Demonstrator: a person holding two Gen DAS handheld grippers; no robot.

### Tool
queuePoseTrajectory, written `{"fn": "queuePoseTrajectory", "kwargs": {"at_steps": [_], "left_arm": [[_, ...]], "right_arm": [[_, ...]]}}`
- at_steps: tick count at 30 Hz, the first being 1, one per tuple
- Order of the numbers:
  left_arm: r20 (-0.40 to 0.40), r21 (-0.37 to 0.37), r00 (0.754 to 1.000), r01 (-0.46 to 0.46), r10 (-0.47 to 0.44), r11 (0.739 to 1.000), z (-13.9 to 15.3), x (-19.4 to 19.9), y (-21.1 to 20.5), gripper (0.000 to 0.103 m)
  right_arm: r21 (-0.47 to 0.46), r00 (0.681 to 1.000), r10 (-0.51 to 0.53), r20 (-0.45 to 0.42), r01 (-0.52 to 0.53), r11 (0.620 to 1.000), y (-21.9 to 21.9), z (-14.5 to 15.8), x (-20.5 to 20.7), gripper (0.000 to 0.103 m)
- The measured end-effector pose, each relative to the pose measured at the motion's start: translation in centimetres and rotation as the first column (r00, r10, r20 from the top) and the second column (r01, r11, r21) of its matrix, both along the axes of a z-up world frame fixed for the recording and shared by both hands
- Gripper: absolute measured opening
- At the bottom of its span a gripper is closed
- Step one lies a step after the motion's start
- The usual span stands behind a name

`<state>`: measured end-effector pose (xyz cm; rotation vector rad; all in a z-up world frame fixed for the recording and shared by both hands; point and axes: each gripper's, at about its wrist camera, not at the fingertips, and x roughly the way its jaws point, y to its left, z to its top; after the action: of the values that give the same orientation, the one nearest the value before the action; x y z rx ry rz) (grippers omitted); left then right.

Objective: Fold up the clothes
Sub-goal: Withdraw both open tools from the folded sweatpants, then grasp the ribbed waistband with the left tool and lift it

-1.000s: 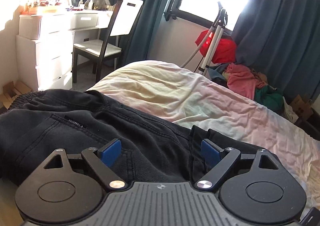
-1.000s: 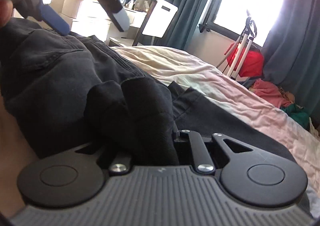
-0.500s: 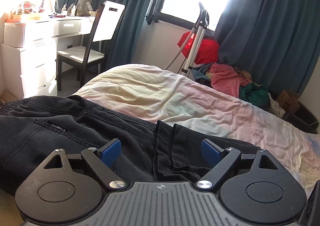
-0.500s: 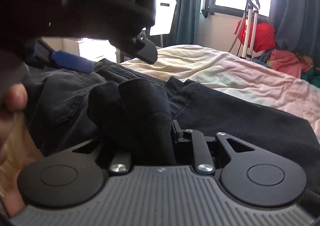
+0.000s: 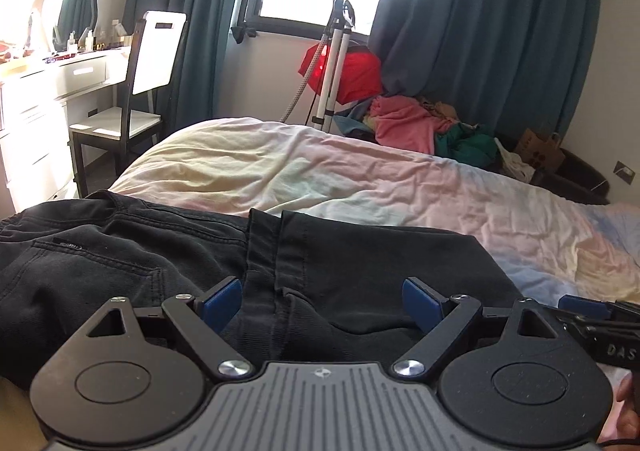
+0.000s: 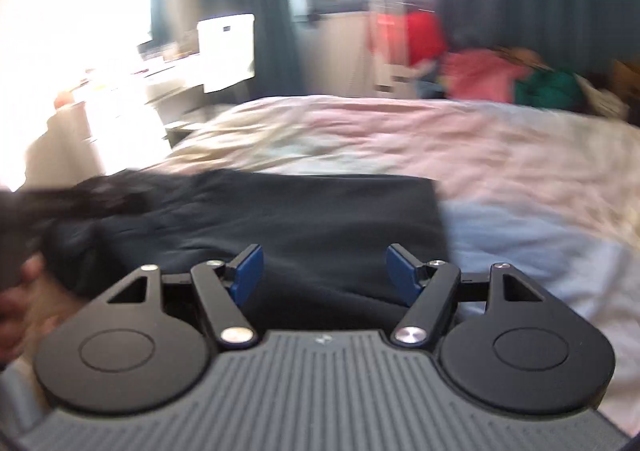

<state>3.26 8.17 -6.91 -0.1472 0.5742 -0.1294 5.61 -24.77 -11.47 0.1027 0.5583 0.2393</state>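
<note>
Ahead of both my jaws and beyond the garment spreads the wide bed with its crumpled pastel tie-dye sheet (image 5: 360,179), running off to the far side and to the right of my right jaws. On its near part lies the black denim pair of trousers (image 5: 160,259), folded over itself, directly under and in front of my fingers; its long axis runs crosswise to the way I point, from the waistband and stitched back pocket off to the left of my left jaws to a straight folded edge that ends just right of my right jaws. My left gripper (image 5: 322,303) has its blue pads spread wide with nothing pinched; the leg hems lie on the waist end between and just beyond them, untouched. My right gripper (image 6: 323,271) is in the middle of opening, its pads apart over smooth black cloth that lies between them but is not pressed; that view is smeared with motion, so finer detail is lost. I judge the fold laid and the cloth let go. For a further fold across the length, my right jaws are nearer the folded edge on the right, my left nearer the waistband end.
</note>
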Motion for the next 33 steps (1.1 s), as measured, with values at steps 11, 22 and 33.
{"fn": "queuePoseTrajectory", "kwargs": {"at_steps": [11, 22, 33], "left_arm": [[-0.138, 0.202, 0.984, -0.081, 0.111, 0.976, -4.1, 2.5, -2.1, 0.09], [-0.075, -0.063, 0.984, -0.164, 0.159, 0.984, -0.9, -1.5, 2.3, 0.091], [-0.3, -0.675, 0.877, -0.474, 0.376, 0.566, 0.2, -7.6, 19.7, 0.103]], "right_arm": [[0.023, 0.984, -0.126, -0.123, 0.129, 0.991, -2.8, -4.5, 2.3, 0.07], [0.022, 0.979, -0.142, -0.143, 0.146, 0.989, -2.7, -5.7, 2.1, 0.07], [-0.007, 0.982, -0.144, -0.124, 0.144, 0.99, -2.6, -5.2, 1.5, 0.07]]}}
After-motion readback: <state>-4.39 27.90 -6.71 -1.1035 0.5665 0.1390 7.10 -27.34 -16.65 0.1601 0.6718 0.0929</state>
